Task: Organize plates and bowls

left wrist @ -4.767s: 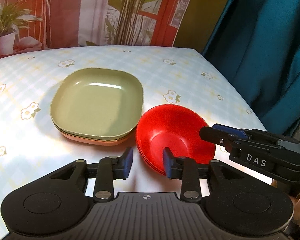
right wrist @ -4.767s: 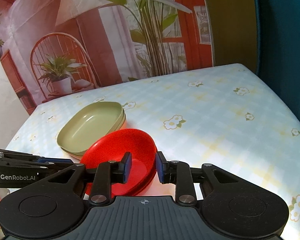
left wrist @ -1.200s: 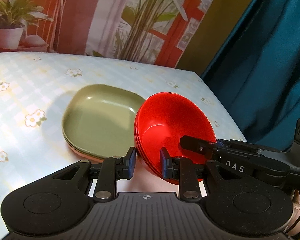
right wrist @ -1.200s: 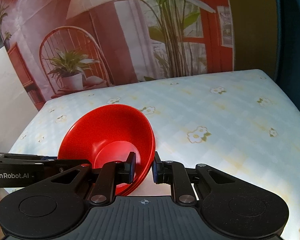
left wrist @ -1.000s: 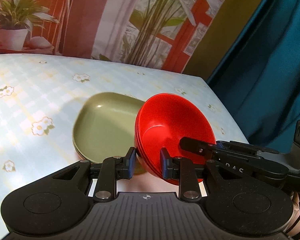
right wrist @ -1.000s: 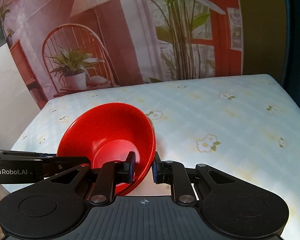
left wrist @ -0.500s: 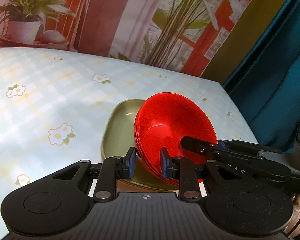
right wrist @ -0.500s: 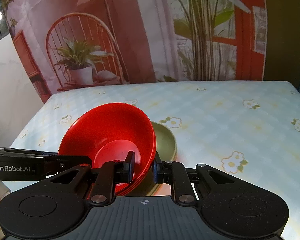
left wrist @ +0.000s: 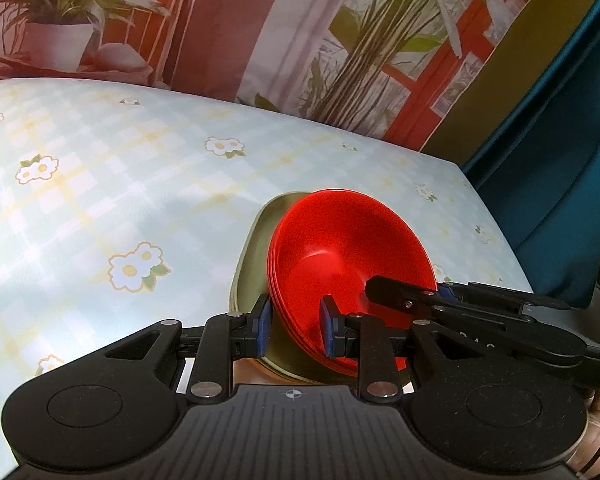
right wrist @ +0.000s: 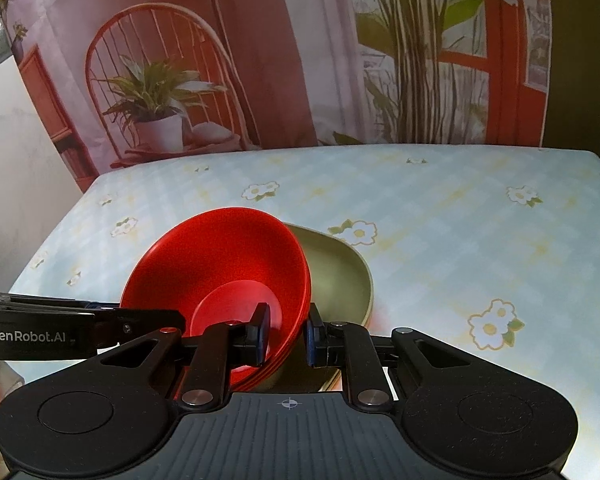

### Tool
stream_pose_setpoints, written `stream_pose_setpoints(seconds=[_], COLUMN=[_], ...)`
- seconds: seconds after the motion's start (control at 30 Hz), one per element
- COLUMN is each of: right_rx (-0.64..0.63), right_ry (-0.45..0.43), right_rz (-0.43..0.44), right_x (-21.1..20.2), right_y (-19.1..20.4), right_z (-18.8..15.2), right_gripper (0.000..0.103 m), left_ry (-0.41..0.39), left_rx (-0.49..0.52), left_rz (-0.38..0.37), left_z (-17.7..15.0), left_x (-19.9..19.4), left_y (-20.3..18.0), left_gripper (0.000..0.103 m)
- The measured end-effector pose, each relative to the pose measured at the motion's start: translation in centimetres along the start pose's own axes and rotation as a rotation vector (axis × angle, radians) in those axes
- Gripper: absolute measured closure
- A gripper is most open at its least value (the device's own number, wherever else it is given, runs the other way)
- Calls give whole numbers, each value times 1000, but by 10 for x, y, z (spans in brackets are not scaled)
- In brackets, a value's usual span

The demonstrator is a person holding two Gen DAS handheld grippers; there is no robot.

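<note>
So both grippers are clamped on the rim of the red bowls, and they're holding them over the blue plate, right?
Not quite: the plate under the red bowls is green, not blue, as the right wrist view shows. The rest holds: the left gripper and the right gripper are each clamped on the bowls' rim, holding the tilted stack over that plate.
</note>
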State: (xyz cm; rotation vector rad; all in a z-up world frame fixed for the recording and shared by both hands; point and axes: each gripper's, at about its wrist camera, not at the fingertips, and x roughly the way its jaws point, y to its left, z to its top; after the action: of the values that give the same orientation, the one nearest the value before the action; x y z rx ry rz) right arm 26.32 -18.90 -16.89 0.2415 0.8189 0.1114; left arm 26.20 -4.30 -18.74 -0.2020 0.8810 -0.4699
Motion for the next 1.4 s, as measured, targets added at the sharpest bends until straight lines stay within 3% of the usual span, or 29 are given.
stream_pose_setpoints(seconds=[0.4, 0.5, 0.57, 0.63, 0.9, 1.07, 1.17, 1.23, 1.4], right_rx=[-5, -7, -9, -11, -16, -19, -20, -18, -24], right_ry=[10, 7, 1, -6, -47, -85, -108, -125, -162], right_rz=[-5, -11, -13, -20, -38, -42, -54, -58, -68], right_x=[8, 6, 3, 0, -23, -42, -54, -62, -81], right_y=[3, 3, 3, 3, 3, 2, 2, 2, 4], right_z=[3, 4, 4, 5, 9, 11, 12, 13, 16], right_gripper=[85, 80, 80, 79, 63, 47, 37, 31, 13], left_ry=[-34, -45, -53, -65, -108, -146, -170, -190, -233], left_rx=[6, 16, 22, 29, 66, 100, 124, 140, 161], left_rz=[29, 37, 43, 53, 85, 105, 119, 128, 147], left_z=[3, 4, 4, 5, 6, 6, 6, 5, 3], left_x=[-7, -11, -14, -16, -34, -51, -61, -70, -90], left_y=[-2, -4, -4, -6, -12, -21, -27, -31, -36], left_gripper=[76, 75, 72, 62, 52, 42, 30, 16, 6])
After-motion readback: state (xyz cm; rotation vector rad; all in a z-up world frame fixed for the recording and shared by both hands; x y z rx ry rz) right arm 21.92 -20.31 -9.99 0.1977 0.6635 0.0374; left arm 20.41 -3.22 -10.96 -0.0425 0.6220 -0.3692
